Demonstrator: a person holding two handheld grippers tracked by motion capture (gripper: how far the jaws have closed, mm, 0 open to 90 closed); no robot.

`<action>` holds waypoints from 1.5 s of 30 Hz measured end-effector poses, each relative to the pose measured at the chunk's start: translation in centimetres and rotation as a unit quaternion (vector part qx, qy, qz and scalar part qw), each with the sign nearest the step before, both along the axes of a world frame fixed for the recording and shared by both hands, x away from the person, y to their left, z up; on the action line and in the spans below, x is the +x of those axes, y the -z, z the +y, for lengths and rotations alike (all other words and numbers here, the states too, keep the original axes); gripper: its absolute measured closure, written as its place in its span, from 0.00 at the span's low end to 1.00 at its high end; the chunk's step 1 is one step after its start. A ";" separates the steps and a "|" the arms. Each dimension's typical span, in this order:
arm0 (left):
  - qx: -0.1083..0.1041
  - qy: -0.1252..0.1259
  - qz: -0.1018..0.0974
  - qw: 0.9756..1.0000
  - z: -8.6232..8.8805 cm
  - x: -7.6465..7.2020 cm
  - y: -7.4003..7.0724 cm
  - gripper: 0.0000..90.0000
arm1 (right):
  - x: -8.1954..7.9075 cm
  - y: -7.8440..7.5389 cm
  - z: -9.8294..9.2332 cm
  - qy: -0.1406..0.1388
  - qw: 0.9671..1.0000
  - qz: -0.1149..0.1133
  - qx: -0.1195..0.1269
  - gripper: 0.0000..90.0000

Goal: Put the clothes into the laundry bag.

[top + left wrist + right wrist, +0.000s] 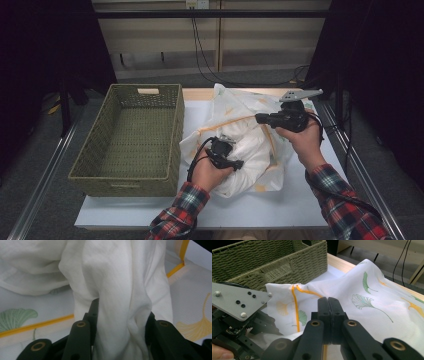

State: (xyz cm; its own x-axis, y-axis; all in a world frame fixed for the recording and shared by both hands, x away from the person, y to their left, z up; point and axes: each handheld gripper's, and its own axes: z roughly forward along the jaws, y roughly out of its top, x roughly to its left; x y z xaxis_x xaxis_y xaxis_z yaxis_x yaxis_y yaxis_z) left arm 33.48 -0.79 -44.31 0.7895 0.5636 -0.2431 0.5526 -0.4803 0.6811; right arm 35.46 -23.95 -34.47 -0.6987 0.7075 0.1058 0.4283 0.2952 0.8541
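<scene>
A white mesh bag [235, 105] with a ginkgo-leaf print and yellow trim lies crumpled on the table, right of the basket. A plain white cloth [252, 147] sits in its opening. My left gripper [227, 142] is low at the bag's near side. In the left gripper view its jaws [122, 307] pinch a bunched fold of the white cloth [112, 277] over the printed bag [195, 302]. My right gripper [258, 118] is raised at the bag's right, shut on the bag's edge. The right gripper view shows its jaws [328, 300] pressed together on the bag [374, 290].
An olive woven basket [175, 135] stands on the table's left half, its wall against the bag; it also appears as the basket [274, 262] behind the bag. The left gripper's grey plate [237, 302] is close by. Cables [200, 50] hang beyond the table's far edge.
</scene>
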 end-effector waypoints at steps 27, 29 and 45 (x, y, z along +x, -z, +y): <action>-0.031 -0.011 -0.062 0.998 -3.5 2.0 -1.9 0.75 | -0.1 0.0 -0.3 -0.007 1.000 -0.001 0.010 0.99; -0.036 -0.016 -0.059 0.997 -3.7 2.1 -1.4 0.74 | -0.2 0.0 -0.5 -0.003 1.000 0.002 0.012 0.99; -0.035 -0.025 -0.063 0.997 -2.5 1.9 -1.5 0.26 | -0.6 0.6 -1.0 0.007 1.000 0.005 0.004 0.99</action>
State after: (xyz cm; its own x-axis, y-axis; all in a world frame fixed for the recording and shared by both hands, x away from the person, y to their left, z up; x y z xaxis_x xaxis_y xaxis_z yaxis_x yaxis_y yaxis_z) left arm 35.38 -3.29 -42.85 0.7876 0.5881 -0.1839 0.4827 -0.4034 0.7773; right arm 34.90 -24.96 -35.09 -0.6876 0.7163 0.1185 0.4408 0.2822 0.8521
